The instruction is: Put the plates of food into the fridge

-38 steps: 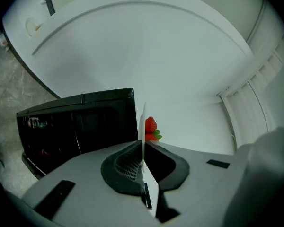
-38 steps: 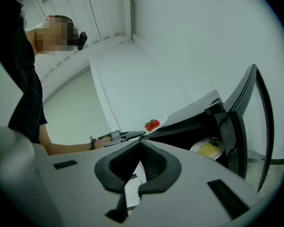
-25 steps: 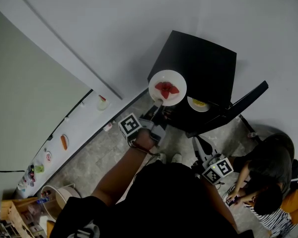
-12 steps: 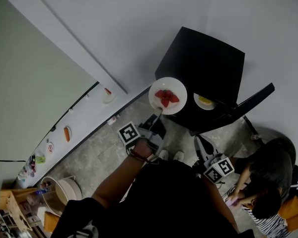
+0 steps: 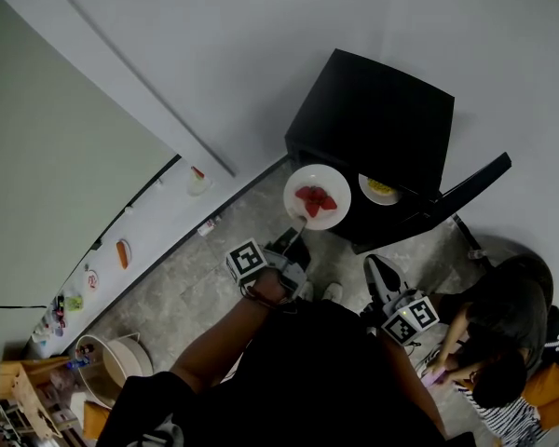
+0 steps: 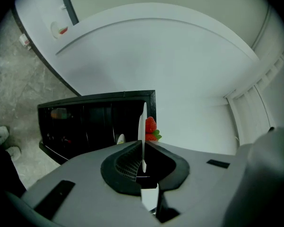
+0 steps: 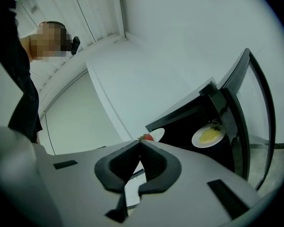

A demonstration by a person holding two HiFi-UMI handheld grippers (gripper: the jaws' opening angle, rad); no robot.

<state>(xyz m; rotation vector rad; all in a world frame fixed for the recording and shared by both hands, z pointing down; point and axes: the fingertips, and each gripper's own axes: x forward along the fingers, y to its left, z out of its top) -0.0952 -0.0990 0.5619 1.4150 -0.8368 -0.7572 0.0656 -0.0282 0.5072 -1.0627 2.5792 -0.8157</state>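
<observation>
A white plate of strawberries (image 5: 317, 196) hangs in front of the open black fridge (image 5: 373, 110). My left gripper (image 5: 300, 225) is shut on the plate's near rim. In the left gripper view the plate (image 6: 142, 122) stands edge-on between the jaws, with the strawberries (image 6: 151, 126) just beyond it. A second plate with yellow food (image 5: 380, 189) lies inside the fridge, also seen in the right gripper view (image 7: 208, 136). My right gripper (image 5: 380, 276) hangs low beside my right leg; its jaws (image 7: 139, 144) meet with nothing between them.
The fridge door (image 5: 466, 190) swings open to the right. A person (image 5: 503, 333) sits on the floor at the lower right. A long white counter (image 5: 158, 222) with small dishes runs along the left wall. A basket (image 5: 112, 371) stands at the lower left.
The strawberry plate and my left gripper have come down and nearer to me in the head view, level with the yellow-food plate. The right gripper has stayed put.
</observation>
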